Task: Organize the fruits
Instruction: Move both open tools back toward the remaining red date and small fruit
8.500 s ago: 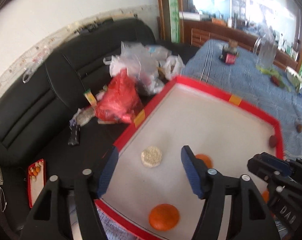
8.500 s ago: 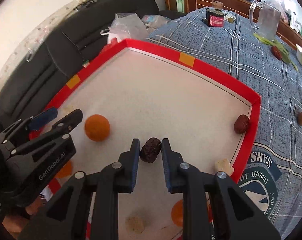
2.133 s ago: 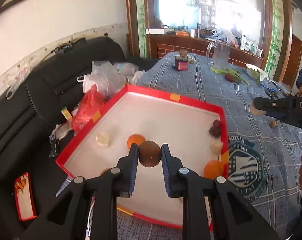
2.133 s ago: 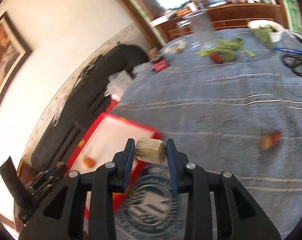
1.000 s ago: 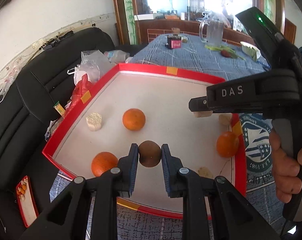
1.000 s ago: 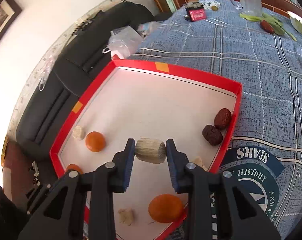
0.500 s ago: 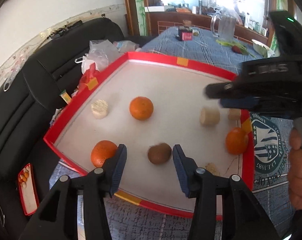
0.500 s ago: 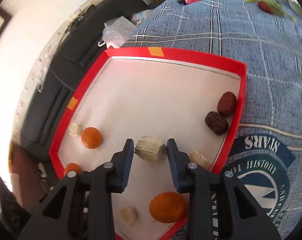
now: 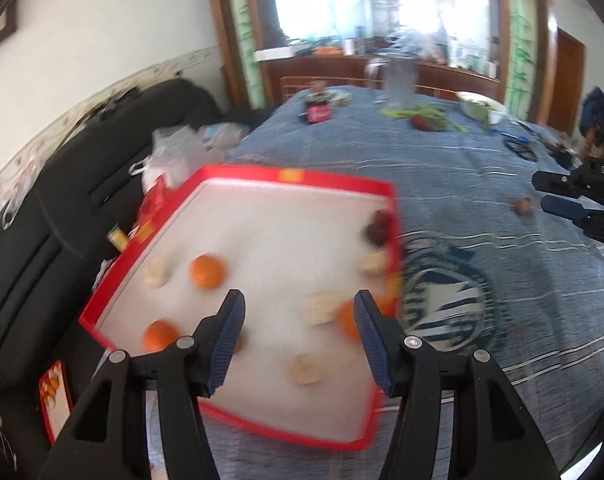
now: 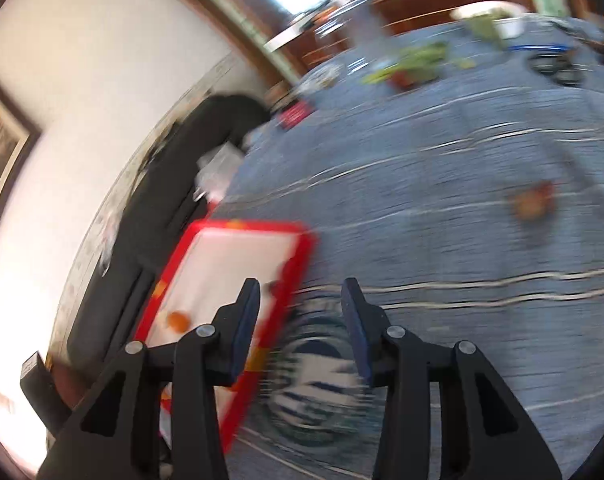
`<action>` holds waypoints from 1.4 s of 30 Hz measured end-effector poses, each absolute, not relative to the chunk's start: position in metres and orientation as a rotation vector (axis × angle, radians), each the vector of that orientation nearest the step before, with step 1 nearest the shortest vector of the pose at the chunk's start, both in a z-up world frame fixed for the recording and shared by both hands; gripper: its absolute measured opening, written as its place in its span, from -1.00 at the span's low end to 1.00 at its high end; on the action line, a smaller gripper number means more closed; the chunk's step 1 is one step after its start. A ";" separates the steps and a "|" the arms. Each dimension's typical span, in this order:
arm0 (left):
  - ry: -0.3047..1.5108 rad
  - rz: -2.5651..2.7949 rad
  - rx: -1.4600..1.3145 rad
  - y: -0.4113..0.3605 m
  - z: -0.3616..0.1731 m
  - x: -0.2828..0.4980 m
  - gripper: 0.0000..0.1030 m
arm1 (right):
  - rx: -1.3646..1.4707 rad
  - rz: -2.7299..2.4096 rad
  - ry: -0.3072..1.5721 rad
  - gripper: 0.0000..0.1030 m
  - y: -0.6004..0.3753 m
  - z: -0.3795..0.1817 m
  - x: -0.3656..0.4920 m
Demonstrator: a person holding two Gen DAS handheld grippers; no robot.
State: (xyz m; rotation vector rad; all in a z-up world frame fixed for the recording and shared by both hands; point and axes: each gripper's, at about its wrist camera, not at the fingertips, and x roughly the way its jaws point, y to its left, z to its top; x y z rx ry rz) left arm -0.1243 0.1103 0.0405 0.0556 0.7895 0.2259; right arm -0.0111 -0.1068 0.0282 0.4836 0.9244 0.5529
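Fruits sit in the red tray (image 9: 238,174), but one small fruit (image 10: 529,203) lies on the blue surface (image 9: 481,280) at 2 o'clock. My right claw (image 10: 300,304) and left claw (image 9: 299,320) are both apart, empty. I should go slow, center it, then squeeze softly.

I'm looking into a lived-in home, a dining and sitting room in one. A black sofa (image 9: 42,240) runs along the white wall, with plastic bags (image 9: 174,156) dumped on it. Beside it stands a table under a blue plaid cloth (image 9: 461,208) carrying a glass pitcher (image 9: 395,80), a bowl (image 9: 479,106), greens (image 9: 421,114) and a small red jar (image 9: 317,110). Behind is a wooden sideboard (image 9: 341,70) crowded with household clutter, a bright window (image 9: 381,4) and a wooden door (image 9: 565,80). A framed picture (image 10: 2,136) hangs on the wall.
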 end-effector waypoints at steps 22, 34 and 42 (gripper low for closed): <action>0.826 -0.098 0.224 -0.075 -0.002 0.032 0.12 | 0.778 0.318 0.874 -0.14 -0.278 -0.015 0.039; 0.885 -0.179 0.248 -0.100 -0.021 0.059 0.12 | 0.776 0.311 0.861 -0.14 -0.278 -0.011 0.037; 0.893 -0.001 0.153 -0.050 -0.013 0.073 0.11 | 0.783 0.300 0.832 -0.14 -0.282 -0.007 0.032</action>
